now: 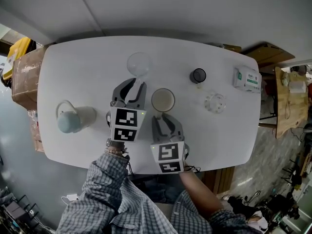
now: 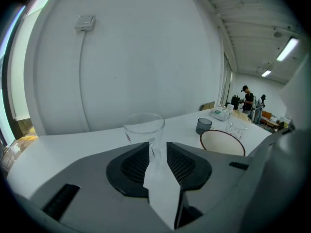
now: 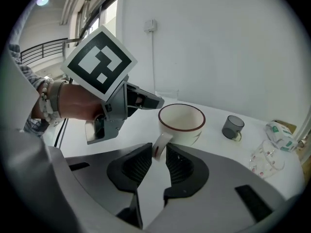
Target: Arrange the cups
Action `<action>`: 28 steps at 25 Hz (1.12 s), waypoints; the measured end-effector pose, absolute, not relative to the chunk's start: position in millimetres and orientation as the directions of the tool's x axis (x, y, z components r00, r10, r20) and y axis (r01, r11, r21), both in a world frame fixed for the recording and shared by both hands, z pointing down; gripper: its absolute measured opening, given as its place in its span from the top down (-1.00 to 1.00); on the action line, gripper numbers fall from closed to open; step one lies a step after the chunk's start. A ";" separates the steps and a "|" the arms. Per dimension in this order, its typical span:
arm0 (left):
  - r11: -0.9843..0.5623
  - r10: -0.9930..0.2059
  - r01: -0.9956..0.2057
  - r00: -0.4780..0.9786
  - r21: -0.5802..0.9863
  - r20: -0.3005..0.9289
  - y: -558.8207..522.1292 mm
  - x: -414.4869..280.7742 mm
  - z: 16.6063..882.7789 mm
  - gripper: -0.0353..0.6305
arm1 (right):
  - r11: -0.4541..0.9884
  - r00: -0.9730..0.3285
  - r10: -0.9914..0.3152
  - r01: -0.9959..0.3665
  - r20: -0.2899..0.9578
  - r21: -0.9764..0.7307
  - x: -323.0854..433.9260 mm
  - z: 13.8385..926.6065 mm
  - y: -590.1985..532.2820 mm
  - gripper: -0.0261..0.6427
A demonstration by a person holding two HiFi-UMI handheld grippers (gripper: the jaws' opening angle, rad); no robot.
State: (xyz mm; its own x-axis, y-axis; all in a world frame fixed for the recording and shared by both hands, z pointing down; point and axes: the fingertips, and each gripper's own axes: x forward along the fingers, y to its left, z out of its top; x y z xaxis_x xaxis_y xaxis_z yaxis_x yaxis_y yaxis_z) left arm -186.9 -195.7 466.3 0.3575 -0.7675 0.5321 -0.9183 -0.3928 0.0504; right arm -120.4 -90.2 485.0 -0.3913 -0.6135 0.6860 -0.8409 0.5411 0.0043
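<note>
Head view, looking down on the white table [image 1: 87,67]: both tools brought in side by side, each lined up on its own cup. Left gripper [image 1: 136,85] pointed at the clear glass [image 1: 139,64], upright toward the far edge. Jaws spread wide, flanking the foot of the glass, no squeeze to be seen. Same story from the left gripper view: glass [image 2: 144,125] dead ahead, lower part showing in the gap, pads [image 2: 135,165] either side, nothing held. Probably set that low to catch the narrow base rather than the wide rim.

Right gripper [image 1: 164,116] aimed at the cream mug [image 1: 163,100], red-rimmed, sitting just right of the left gripper. Handle turned back toward the person, hence the approach from the near side. From the right gripper view: handle [image 3: 159,147] lying between the jaw tips. Jaws apart, close about it but not clamped, as far as can be judged. Mug [image 3: 181,123] resting on the table, unlifted.

Elsewhere, well apart: small dark cup [image 1: 198,75] and patterned clear glass [image 1: 215,102] to the right, pale blue jug [image 1: 73,119] off to the left, tissue pack [image 1: 246,79] at the right end.

Judged stage: grasps about to be taken, no cup carried yet. Next, most likely: closing gently on both. Thin glass liable to slip or tip if pinched off centre.
</note>
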 end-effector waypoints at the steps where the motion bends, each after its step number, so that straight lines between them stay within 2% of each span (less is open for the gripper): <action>1: -0.386 -0.769 -0.921 0.351 0.049 0.535 -196.7 -188.8 467.1 0.57 | 0.543 -0.397 -0.612 -0.840 0.684 -0.002 -120.6 485.0 -92.7 0.63; 3: -0.378 -0.770 -0.924 0.346 0.054 0.536 -198.0 -191.7 467.8 0.66 | 0.550 -0.409 -0.611 -0.835 0.678 -0.009 -119.7 485.1 -99.6 0.64; 10: -0.365 -0.768 -0.925 0.366 0.111 0.526 -198.0 -196.4 469.5 0.71 | 0.575 -0.451 -0.598 -0.817 0.662 -0.037 -117.4 485.7 -129.5 0.67; 28: -0.360 -0.758 -0.921 0.381 0.148 0.529 -186.2 -198.5 472.2 0.74 | 0.611 -0.462 -0.615 -0.792 0.639 0.016 -121.6 486.1 -185.6 0.67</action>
